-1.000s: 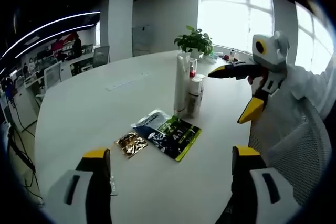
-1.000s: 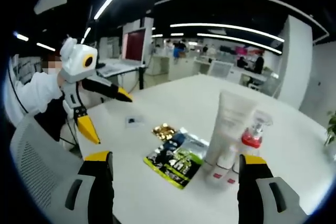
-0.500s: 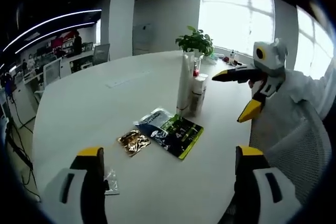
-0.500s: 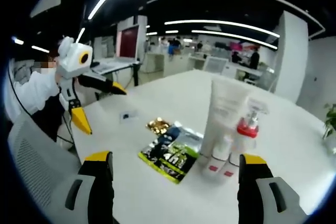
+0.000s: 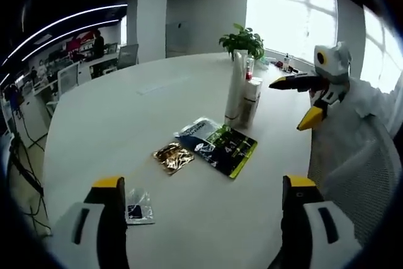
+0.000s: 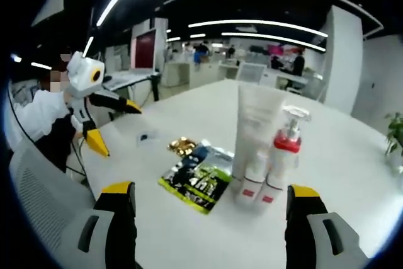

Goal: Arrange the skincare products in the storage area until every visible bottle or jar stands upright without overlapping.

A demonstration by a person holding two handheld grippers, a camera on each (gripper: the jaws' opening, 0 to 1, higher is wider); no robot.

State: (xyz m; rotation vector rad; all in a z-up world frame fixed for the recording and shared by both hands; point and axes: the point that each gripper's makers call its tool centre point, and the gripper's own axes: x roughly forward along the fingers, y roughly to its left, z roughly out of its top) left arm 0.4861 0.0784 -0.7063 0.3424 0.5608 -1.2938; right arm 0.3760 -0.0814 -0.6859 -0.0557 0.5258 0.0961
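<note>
Tall white upright tube, red-collared pump bottle and two small white bottles clustered upright, touching, on white round table. Beside tube: green-black flat sachet, gold foil packet. Left gripper spread wide, empty, above table edge. Right gripper spread, empty, facing cluster.

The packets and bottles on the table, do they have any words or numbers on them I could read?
Green and black packet: printing on it, too blurred to read.
Tall white tube: faint print, too small to read.
Small white bottles: red labels, no letters legible.
Gold packet: nothing readable.
Small clear packet: a dark patch, nothing readable.
So no text can be read for sure.
</note>
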